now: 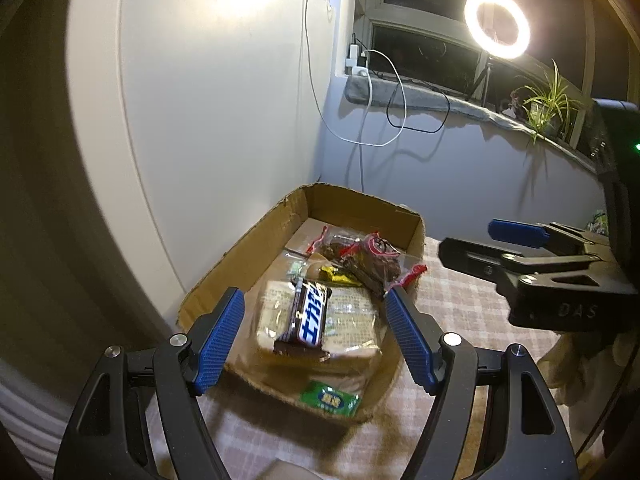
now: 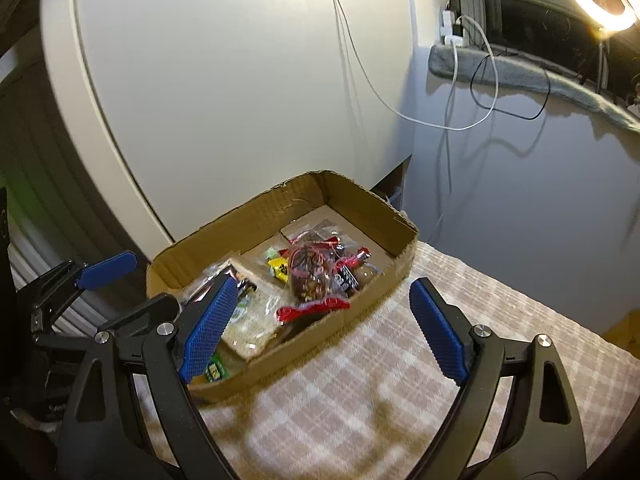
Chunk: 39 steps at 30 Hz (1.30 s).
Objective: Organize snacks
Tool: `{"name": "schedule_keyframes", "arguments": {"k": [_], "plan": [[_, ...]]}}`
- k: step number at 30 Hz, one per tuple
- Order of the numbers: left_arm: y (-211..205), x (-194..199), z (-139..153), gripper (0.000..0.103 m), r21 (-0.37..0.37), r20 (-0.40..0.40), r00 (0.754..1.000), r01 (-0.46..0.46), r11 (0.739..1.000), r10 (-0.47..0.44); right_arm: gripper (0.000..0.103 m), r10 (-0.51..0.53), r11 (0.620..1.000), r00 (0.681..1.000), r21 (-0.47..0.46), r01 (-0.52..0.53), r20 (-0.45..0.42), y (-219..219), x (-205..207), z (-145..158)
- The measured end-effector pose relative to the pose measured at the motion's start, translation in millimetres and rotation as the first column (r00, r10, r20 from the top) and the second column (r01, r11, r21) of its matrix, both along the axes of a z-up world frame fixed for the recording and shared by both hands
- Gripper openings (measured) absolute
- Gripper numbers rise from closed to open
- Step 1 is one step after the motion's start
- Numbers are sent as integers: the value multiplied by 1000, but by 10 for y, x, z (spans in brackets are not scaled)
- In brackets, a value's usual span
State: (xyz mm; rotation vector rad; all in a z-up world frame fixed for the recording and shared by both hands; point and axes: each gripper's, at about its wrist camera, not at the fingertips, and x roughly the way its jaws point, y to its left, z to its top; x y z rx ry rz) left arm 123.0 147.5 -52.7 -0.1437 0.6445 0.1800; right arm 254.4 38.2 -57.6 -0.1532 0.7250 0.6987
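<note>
A shallow cardboard box (image 1: 362, 205) (image 2: 362, 307) sits on a checked cloth and holds several snacks. A dark chocolate bar (image 1: 308, 318) lies on a pale flat packet (image 1: 352, 320), with a green sachet (image 1: 330, 400) near the front wall. Red-trimmed clear bags (image 1: 370, 260) (image 2: 314, 270) and a yellow sweet (image 2: 279, 269) lie further back. My left gripper (image 1: 316, 296) hovers open over the box's near end, nothing between its blue pads. My right gripper (image 2: 324, 288) hangs open just before the box, holding nothing; it also shows at the right of the left wrist view (image 1: 466, 240).
The box stands against a white cabinet panel (image 2: 240, 80). Behind, a sill (image 1: 440, 98) carries a charger with dangling cables (image 1: 384, 120), a ring light (image 1: 497, 24) and a potted plant (image 1: 550, 104). Checked cloth (image 2: 380, 380) stretches right of the box and in front of it.
</note>
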Motion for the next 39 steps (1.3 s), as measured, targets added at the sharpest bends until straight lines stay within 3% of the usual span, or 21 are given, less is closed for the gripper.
{"name": "schedule_keyframes", "arguments": {"k": [5,8,17,39], "plan": [[-63,-170,41,73,11,13,1000,-14,1000,14,91,-22,1000,999,-1,22,33,-162,-221,57],[-106,-276,73,74,17,27,999,-28,999,28,97,-27,999,998,-15,28,57,-209,-355,79],[-192,-433,112,75,7,41,998,-44,999,43,97,-45,998,993,-38,49,107,-342,-644,126],[-375,-514,179,75,21,57,998,-26,999,24,97,-91,995,990,-27,94,110,-616,-750,163]]}}
